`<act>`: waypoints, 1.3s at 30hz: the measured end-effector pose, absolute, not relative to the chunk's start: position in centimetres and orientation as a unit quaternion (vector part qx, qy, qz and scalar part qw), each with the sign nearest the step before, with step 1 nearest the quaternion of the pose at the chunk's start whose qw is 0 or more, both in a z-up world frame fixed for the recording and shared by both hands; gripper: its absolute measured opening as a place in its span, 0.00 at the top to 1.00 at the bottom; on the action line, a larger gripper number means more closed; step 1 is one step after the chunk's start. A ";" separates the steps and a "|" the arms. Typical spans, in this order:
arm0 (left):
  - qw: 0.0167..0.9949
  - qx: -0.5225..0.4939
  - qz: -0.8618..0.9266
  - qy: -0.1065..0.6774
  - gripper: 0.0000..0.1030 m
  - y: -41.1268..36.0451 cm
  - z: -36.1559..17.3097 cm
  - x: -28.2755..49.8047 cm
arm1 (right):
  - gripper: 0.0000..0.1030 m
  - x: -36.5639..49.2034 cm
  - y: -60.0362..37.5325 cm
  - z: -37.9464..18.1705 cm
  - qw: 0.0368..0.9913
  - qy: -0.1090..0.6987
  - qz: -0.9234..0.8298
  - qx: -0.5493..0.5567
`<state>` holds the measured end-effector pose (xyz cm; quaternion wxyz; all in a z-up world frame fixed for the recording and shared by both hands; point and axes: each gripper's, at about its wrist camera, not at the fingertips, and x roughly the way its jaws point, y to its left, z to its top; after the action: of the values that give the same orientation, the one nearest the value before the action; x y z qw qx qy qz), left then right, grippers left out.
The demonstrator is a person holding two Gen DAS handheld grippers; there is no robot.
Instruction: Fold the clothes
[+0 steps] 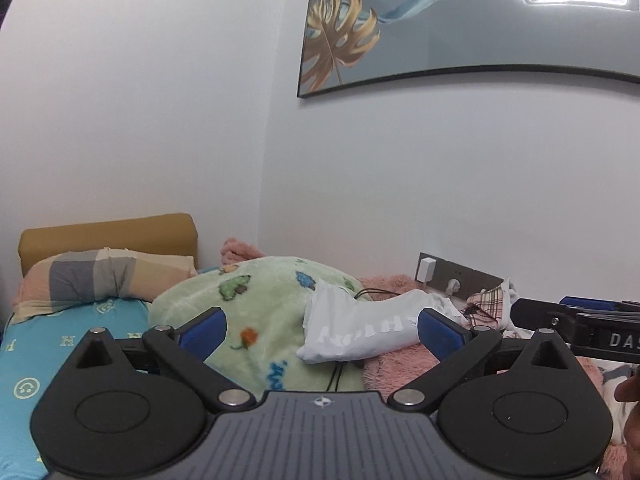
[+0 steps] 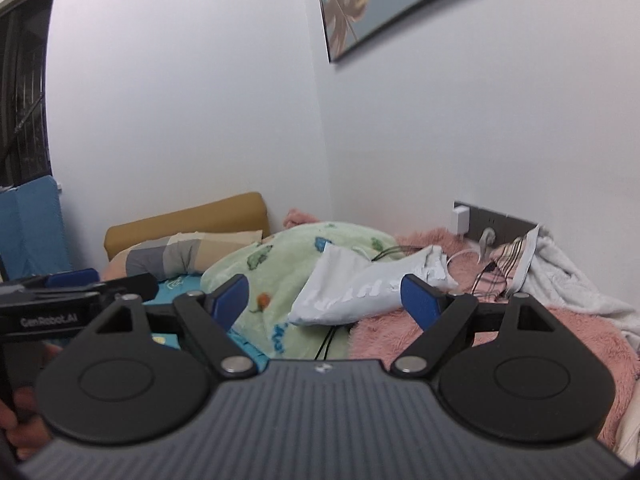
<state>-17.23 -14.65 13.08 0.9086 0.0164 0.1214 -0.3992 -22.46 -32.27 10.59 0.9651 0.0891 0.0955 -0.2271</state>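
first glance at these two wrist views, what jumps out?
Both grippers, left gripper and right gripper, are open and raised above the bed, gripping nothing. Straight ahead a white plastic bag lies across the green cartoon blanket and the pink fuzzy blanket. A plaid garment is crumpled by the wall sockets, and a leaf picture hangs above.

The left hand-held gripper fills the lower frame, jaws spread wide and empty. Beyond it, mid-frame, a white plastic bag lies across a green fleece blanket. A plaid garment sits crumpled at right.
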 end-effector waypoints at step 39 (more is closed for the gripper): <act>0.931 -0.023 -0.346 0.115 0.00 -9.2 8.6 -15.0 | 0.18 -18.1 -27.9 5.8 0.968 0.086 -0.232 0.047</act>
<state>-14.99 -9.20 8.64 0.9311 -0.0225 0.1145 -0.3456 -18.09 -27.93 5.85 0.9678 0.0468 0.0861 -0.2317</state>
